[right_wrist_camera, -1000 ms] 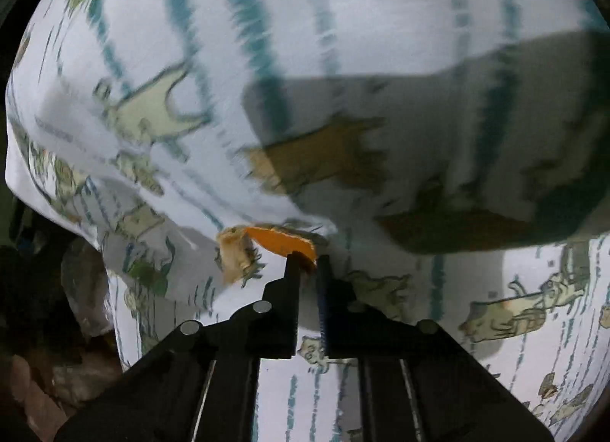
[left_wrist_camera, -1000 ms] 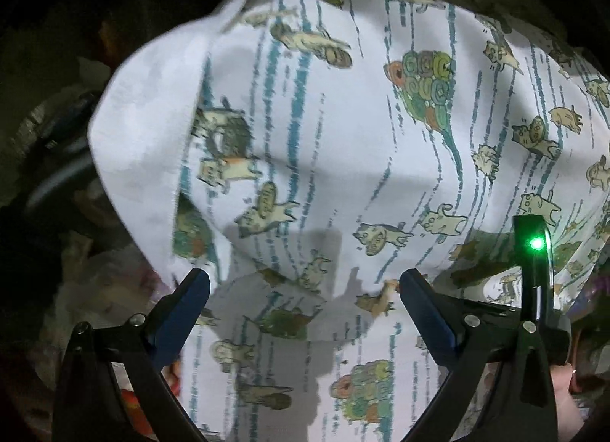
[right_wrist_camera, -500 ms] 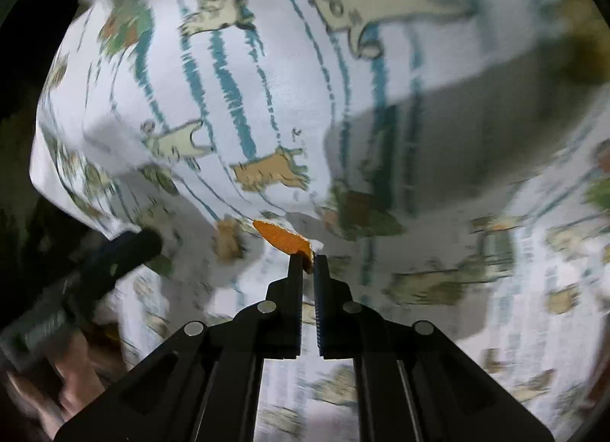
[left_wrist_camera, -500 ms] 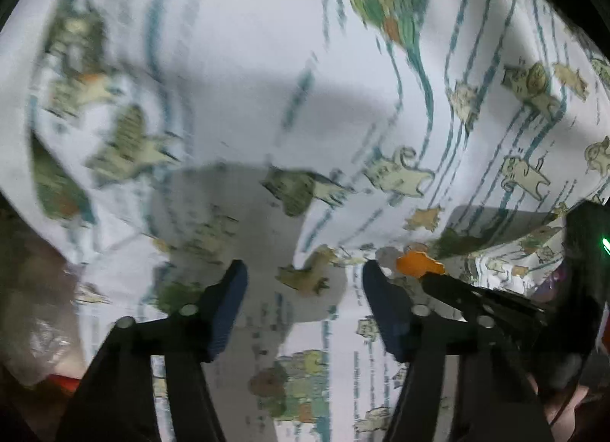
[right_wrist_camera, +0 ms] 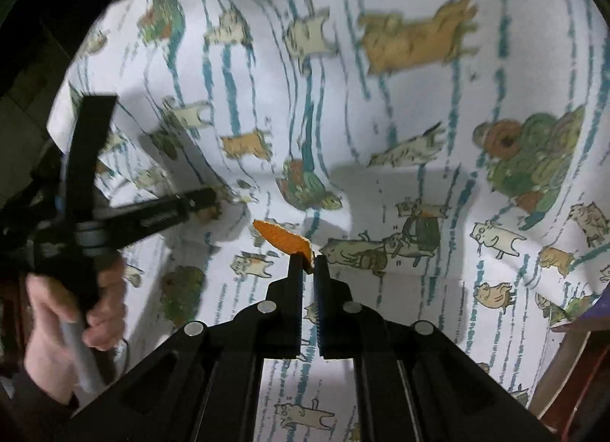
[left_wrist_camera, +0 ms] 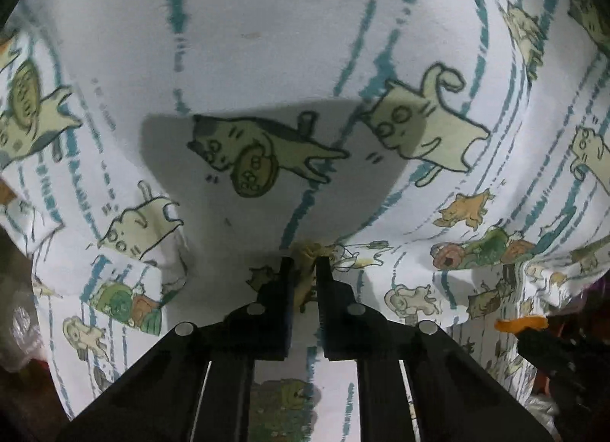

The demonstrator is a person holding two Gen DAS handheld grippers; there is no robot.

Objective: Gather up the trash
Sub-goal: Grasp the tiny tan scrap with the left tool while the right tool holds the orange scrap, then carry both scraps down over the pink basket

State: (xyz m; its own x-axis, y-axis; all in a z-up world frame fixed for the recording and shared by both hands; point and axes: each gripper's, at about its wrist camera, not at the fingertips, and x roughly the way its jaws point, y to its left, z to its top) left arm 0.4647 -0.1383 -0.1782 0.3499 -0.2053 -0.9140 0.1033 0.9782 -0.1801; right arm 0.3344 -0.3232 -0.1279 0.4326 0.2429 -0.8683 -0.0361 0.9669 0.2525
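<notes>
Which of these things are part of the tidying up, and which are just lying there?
Part of the job:
orange scrap, held in the right gripper
yellowish scrap, pinched by the left gripper

Just there:
cat-print cloth
clear plastic at the cloth's edge

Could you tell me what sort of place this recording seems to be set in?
Probably a bedroom or living room at home, though little shows. A cat-print sheet covers a soft surface, the right gripper holds an orange scrap off it, and crumpled plastic lies in the dark beside.
</notes>
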